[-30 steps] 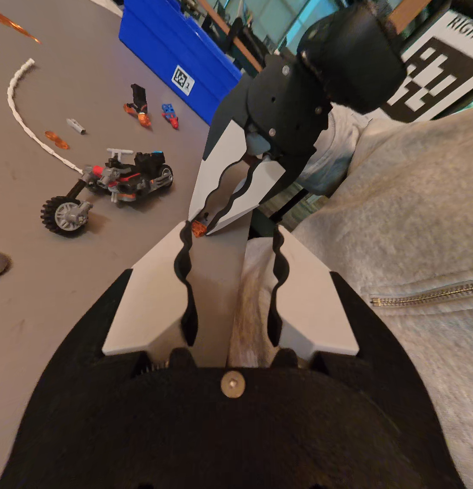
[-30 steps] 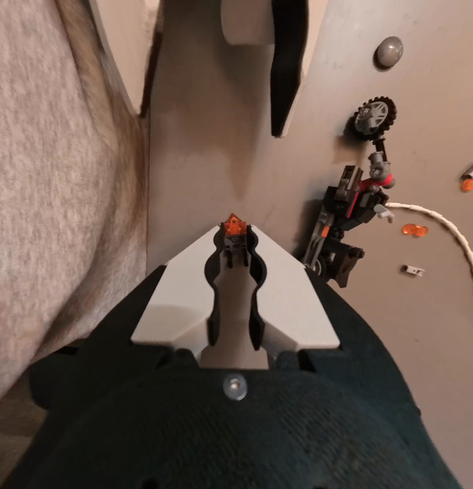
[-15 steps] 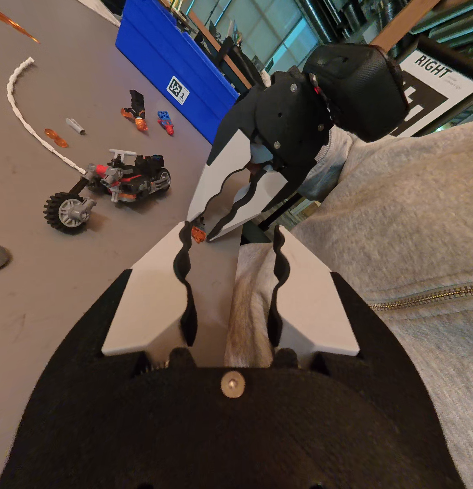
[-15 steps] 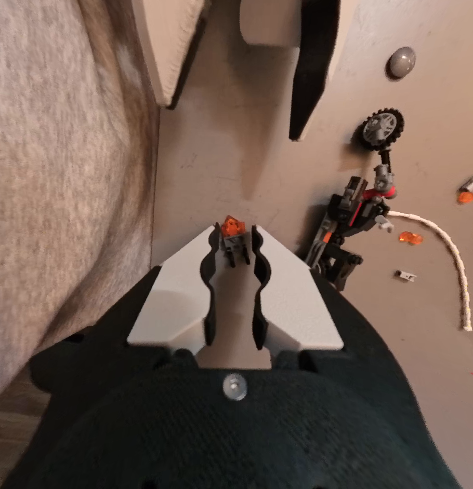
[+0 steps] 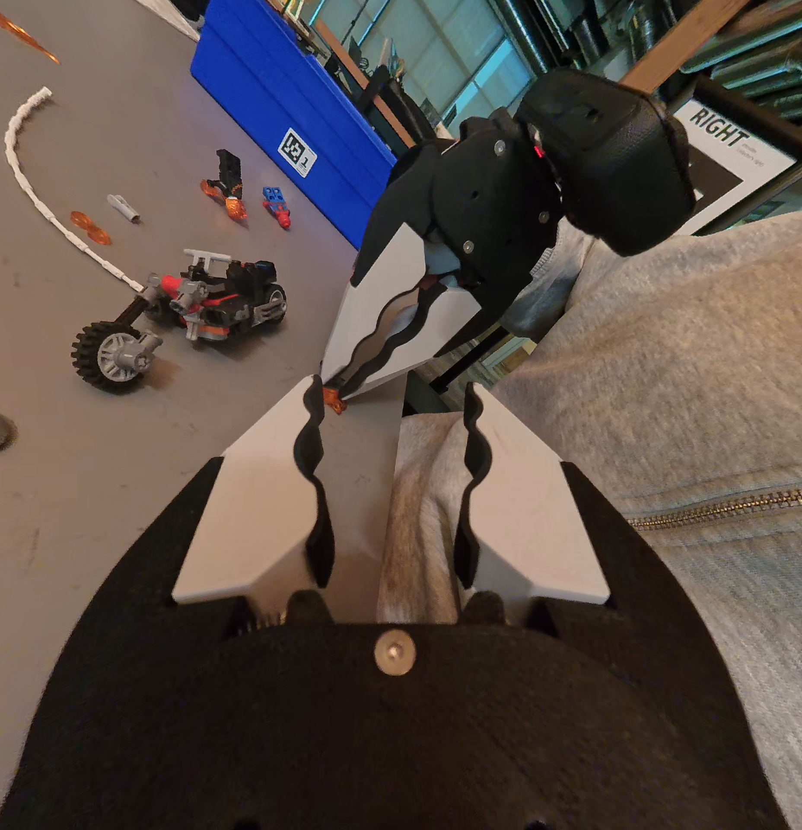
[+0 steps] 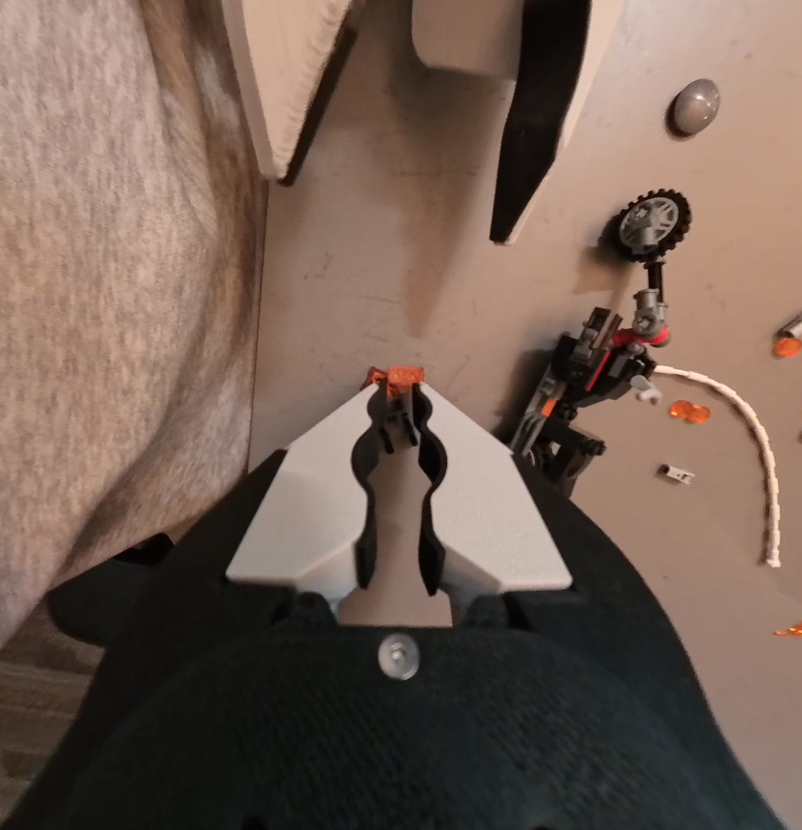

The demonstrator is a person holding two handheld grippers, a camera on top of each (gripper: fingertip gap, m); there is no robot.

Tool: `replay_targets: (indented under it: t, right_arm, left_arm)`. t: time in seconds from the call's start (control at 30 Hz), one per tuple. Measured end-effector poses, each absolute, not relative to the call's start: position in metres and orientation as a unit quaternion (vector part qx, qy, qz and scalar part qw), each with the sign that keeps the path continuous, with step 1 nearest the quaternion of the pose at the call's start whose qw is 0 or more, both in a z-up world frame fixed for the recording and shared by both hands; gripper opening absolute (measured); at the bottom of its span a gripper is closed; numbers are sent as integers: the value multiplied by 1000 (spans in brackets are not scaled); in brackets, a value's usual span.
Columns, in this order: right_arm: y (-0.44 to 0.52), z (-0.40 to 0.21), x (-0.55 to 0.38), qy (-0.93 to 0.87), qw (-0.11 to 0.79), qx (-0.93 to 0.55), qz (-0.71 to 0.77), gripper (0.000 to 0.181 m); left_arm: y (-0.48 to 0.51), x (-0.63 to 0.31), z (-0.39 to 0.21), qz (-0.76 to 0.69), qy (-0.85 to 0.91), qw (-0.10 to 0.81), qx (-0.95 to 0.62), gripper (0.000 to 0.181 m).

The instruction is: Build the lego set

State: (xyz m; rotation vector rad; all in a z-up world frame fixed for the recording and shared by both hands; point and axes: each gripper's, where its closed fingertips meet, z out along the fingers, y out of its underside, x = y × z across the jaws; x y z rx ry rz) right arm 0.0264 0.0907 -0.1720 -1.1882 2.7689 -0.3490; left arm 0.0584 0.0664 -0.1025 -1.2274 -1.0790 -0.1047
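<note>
My right gripper point(image 6: 397, 390) is shut on a small orange and grey-black lego piece point(image 6: 403, 375), which it holds just above the grey table point(image 5: 98, 516) near its front edge. In the left wrist view the right gripper point(image 5: 341, 393) points down, and the orange piece point(image 5: 334, 399) sits at its tips. My left gripper point(image 5: 390, 395) is open and empty, and its left fingertip is right beside the piece. The partly built black and red lego motorcycle point(image 5: 219, 301) lies further back on the table, with its front wheel point(image 5: 116, 357) stretched out.
A blue bin point(image 5: 291, 103) stands at the back. Loose parts lie behind the motorcycle: a white chain point(image 5: 35, 184), orange round pieces point(image 5: 89, 227), a grey pin point(image 5: 123, 207), a black-orange piece point(image 5: 228, 184) and a blue-red piece point(image 5: 275, 206). A grey dome point(image 6: 695, 105) lies beyond the wheel. A person's grey sweater point(image 5: 659, 381) is on the right. My hands' fingertips stand some 8 cm from each other.
My right gripper's jaws, slightly apart half a second ago, have closed tighter on the piece, which has turned. My left gripper's fingers have come closer to it.
</note>
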Motion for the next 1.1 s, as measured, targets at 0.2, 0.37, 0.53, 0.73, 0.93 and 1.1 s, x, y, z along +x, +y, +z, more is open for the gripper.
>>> replay_targets:
  t: [0.2,0.37,0.53,0.73,0.93,1.1]
  right_arm:
    - [88,-170,28,914,68,-382,-119,16]
    - [85,-173,28,922,75,-362,-116,19]
    - [87,-174,27,932,76,-338,-107,19]
    - [84,-172,27,951,79,-275,-118,17]
    - [86,-171,20,976,29,-183,-112,15]
    - [88,-169,20,979,-7,-154,-131,24]
  left_arm:
    - [65,58,-102,-49,-481,686,-543,61]
    - [65,58,-101,-51,-481,688,-540,61]
    - [64,58,-101,-53,-482,690,-537,61]
    - [63,58,-100,-57,-483,693,-533,61]
    - [63,58,-100,-57,-483,693,-532,62]
    - [62,58,-99,-58,-482,697,-528,62]
